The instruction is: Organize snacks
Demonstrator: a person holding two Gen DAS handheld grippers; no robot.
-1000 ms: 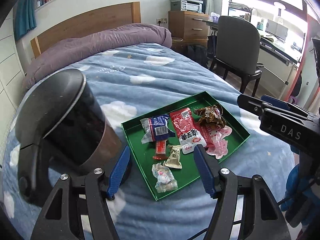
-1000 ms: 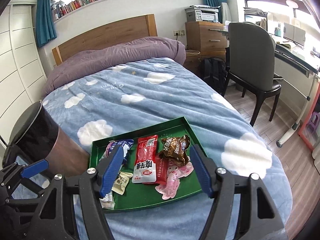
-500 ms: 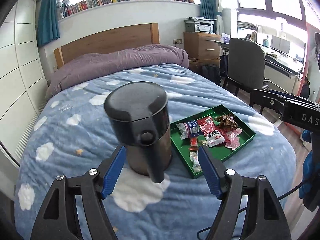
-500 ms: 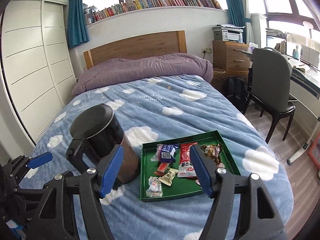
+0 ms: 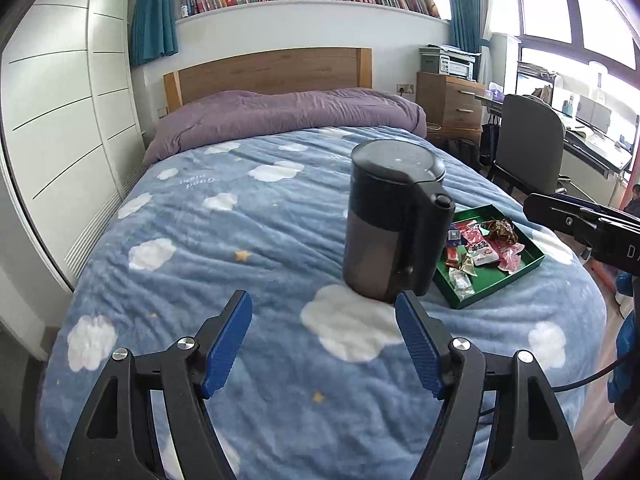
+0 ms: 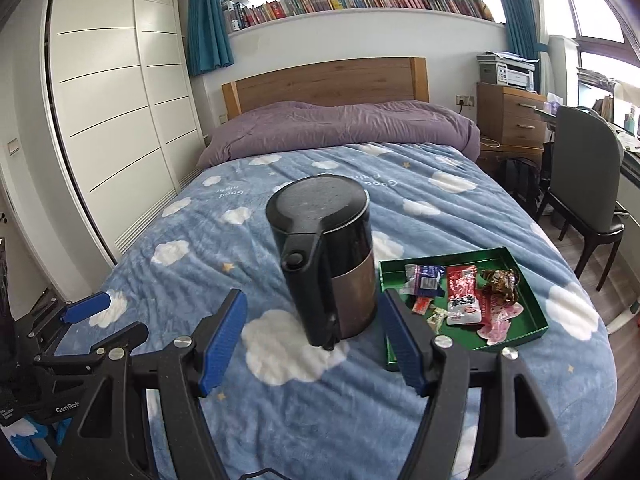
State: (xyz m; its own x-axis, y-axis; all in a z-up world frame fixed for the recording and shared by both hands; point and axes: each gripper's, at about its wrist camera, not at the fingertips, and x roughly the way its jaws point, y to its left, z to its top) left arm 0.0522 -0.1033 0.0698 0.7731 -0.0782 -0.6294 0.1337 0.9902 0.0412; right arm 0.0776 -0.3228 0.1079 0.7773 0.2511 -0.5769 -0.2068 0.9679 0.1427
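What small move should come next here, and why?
Probably bring the right hand-held gripper forward toward the green tray. Both hand-held grippers are open and empty, the left hand-held gripper also short of the dark kettle, and the snack packets lie loose in the tray.

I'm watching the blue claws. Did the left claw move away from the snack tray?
Yes. The left claw has backed away: the green tray that sat right between its fingers before is now small and off to the right, behind the kettle.
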